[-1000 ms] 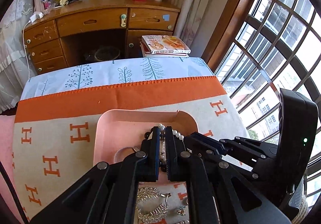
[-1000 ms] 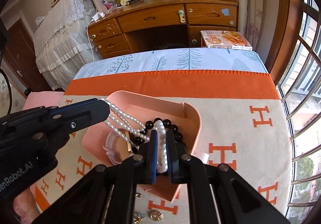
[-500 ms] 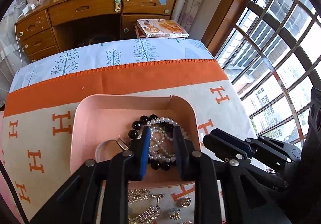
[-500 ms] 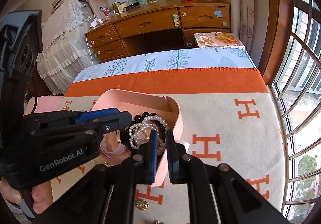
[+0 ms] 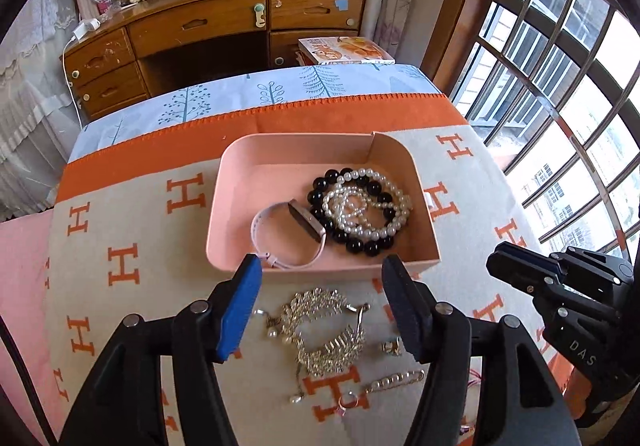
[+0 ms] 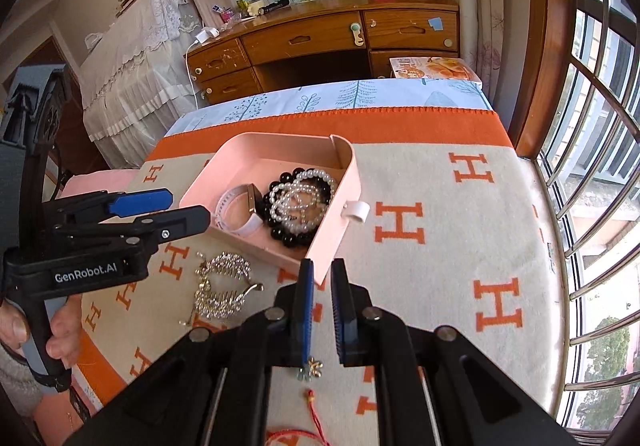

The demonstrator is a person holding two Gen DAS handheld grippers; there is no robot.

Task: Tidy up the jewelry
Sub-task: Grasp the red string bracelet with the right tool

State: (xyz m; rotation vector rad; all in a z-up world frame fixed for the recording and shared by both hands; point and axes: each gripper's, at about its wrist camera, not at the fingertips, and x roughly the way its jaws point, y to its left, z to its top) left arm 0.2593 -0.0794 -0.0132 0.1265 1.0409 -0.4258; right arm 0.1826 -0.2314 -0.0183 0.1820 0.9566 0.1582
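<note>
A pink tray (image 5: 236,182) (image 6: 340,206) on the orange-and-cream blanket holds a white pearl necklace (image 5: 366,206) (image 6: 300,202), a black bead bracelet (image 5: 360,242) (image 6: 288,236) and a pale pink watch (image 5: 288,234) (image 6: 240,212). My left gripper (image 5: 322,270) (image 6: 176,208) is open and empty, just in front of the tray's near wall. My right gripper (image 6: 322,274) (image 5: 516,266) has its jaws a narrow gap apart, empty, at the tray's near right corner. Gold hair combs (image 5: 320,326) (image 6: 222,286), a pearl clip (image 5: 394,380) and a ring (image 5: 346,402) lie loose in front of the tray.
A small flower charm (image 6: 312,368) and a red cord (image 6: 316,418) lie under my right gripper. A white ring piece (image 6: 356,211) sits against the tray's right wall. A wooden desk (image 5: 224,22) stands beyond the table, a book (image 5: 344,48) beside it, windows to the right.
Both grippers let go of the pearl necklace, which now lies in the tray. Both pulled back toward me; the left opened wide, the right opened slightly.
</note>
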